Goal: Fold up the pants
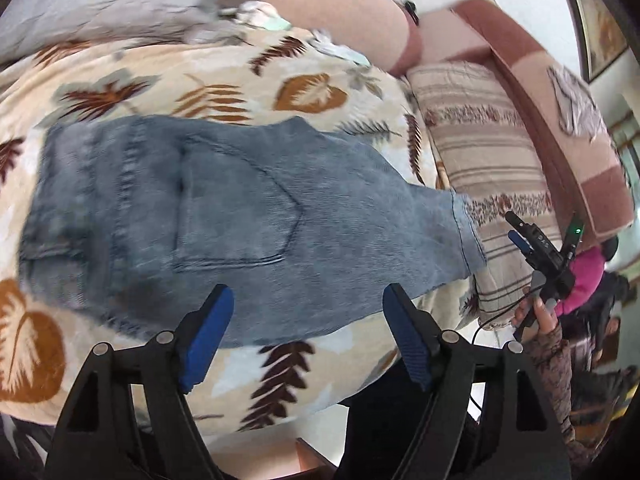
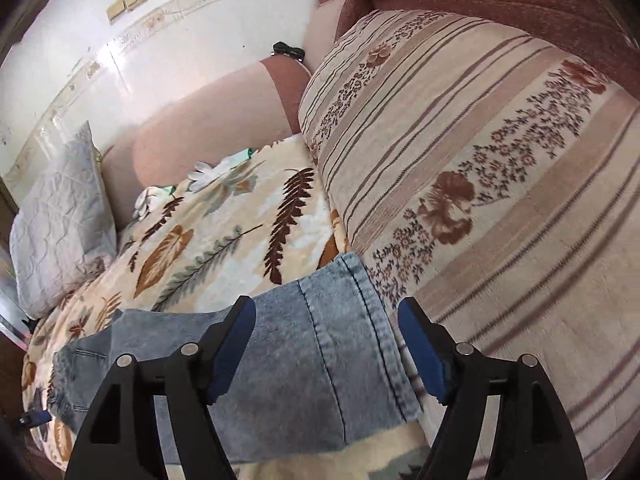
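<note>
Nearest in the left wrist view, the left gripper (image 1: pixel 308 312) stands released, its blue pads spread wide with nothing between them, poised over the near edge of the pants (image 1: pixel 224 216). The pants are faded, mottled blue denim, lying flat on a leaf-print blanket (image 1: pixel 224 84) just ahead of this gripper. A back pocket with a pointed stitched bottom faces up in front of the gripper; the waistband with its seams is off to the left, and a hemmed leg end runs out to the right. They look folded lengthwise, one leg over the other, though blur hides the layers.

In the right wrist view, the right gripper (image 2: pixel 326 344) is likewise released, jaws wide apart, straddling the leg end from above without clamping it. Dark double stitching runs along the hem between the pads, and the rest of the denim trails away to the left of the gripper.

Just right of that hem, touching it, is a striped floral cushion (image 2: pixel 480 184). Farther ahead the blanket stretches to a grey pillow (image 2: pixel 60 216) at far left and a pink bolster (image 2: pixel 208 128) against the wall.
</note>
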